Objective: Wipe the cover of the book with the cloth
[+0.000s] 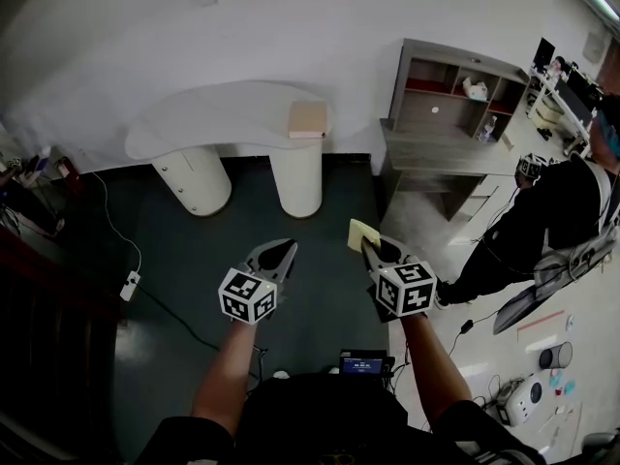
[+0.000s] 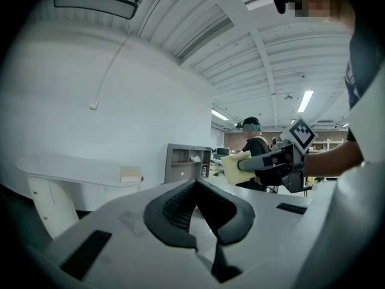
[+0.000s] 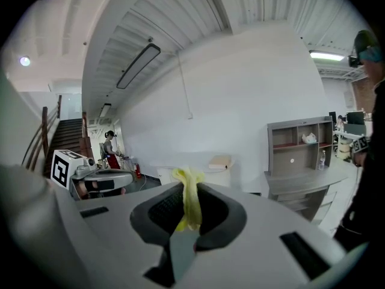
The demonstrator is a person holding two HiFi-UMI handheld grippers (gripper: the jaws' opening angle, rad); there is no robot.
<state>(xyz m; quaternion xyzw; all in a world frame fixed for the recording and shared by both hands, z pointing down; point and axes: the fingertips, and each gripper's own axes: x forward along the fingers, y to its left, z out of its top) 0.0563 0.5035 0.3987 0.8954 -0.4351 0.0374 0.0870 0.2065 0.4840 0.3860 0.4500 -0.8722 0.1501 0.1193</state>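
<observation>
Two tongs are held out side by side above a dark floor point(image 1: 320, 211), one in each of a person's hands. The right tongs point(image 3: 186, 192) are clamped on a yellow cloth point(image 1: 362, 233). A pinched fold of it stands up between the jaws, and a loose flap juts past the tips. The left tongs point(image 2: 195, 185) have their jaws closed tip to tip, with nothing between them. The two are near each other but not touching, and both point the same way.

Ahead of them, and well apart from both, a tan book point(image 1: 308, 119) lies flat near the right end of a white counter point(image 1: 208, 124). The counter has a curved top on two round white legs and stands against a white wall. The cloth is nowhere near the book's cover.

A grey shelf unit point(image 1: 455, 95) stands just right of the counter, with small items in its compartments. A second person point(image 1: 547, 221) in dark clothes is at the right edge of the head view, on paler flooring. Cables trail across the dark floor at left.
</observation>
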